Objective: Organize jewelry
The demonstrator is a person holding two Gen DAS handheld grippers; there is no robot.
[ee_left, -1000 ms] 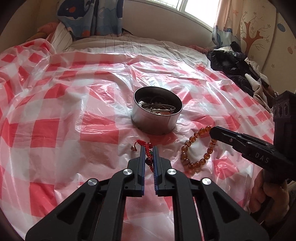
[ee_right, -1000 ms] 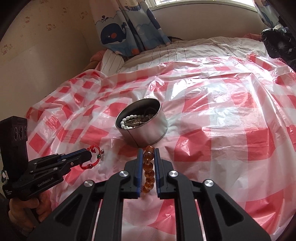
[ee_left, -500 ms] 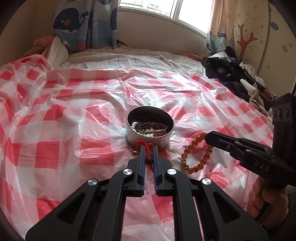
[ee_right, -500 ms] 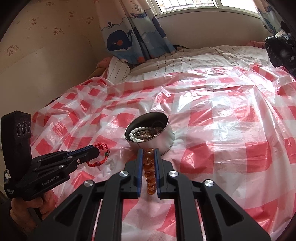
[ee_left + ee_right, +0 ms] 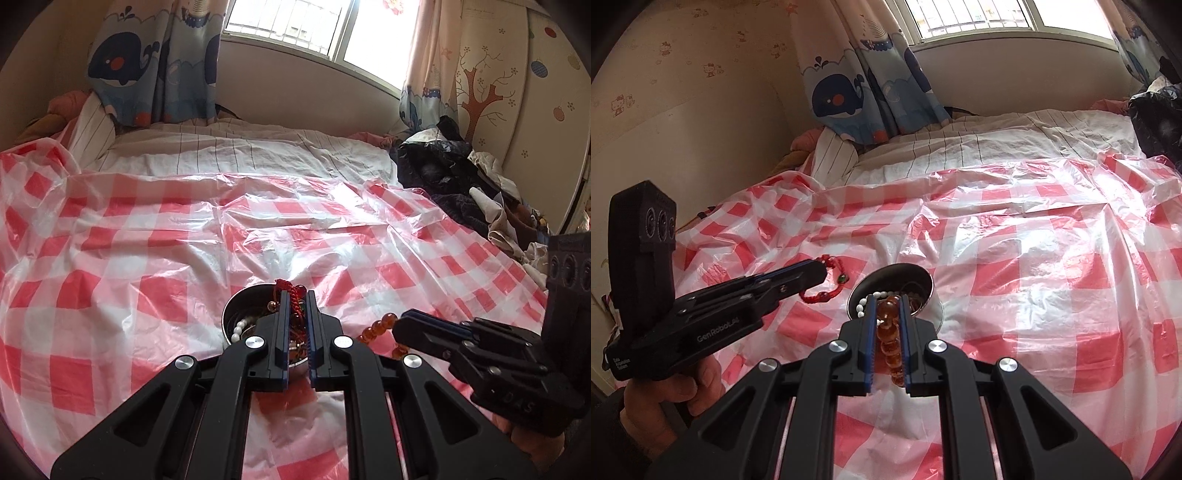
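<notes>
A round metal tin (image 5: 236, 314) with white beads and other jewelry inside sits on the red-and-white checked plastic sheet; it also shows in the right wrist view (image 5: 925, 280). My left gripper (image 5: 296, 295) is shut on a red cord bracelet (image 5: 293, 291), held above the tin; the bracelet hangs from it in the right wrist view (image 5: 833, 280). My right gripper (image 5: 888, 301) is shut on an amber bead bracelet (image 5: 890, 339), held just short of the tin; its beads show in the left wrist view (image 5: 380, 325).
The checked sheet (image 5: 129, 277) covers a bed. A striped white quilt (image 5: 240, 155) lies beyond it. A pile of dark clothes (image 5: 443, 173) sits at the far right edge. Whale-print curtains (image 5: 860, 81) and a window stand behind.
Both grippers have lifted off the sheet with their bracelets and moved up toward the tin. The tin now sits low, right under the fingertips.
</notes>
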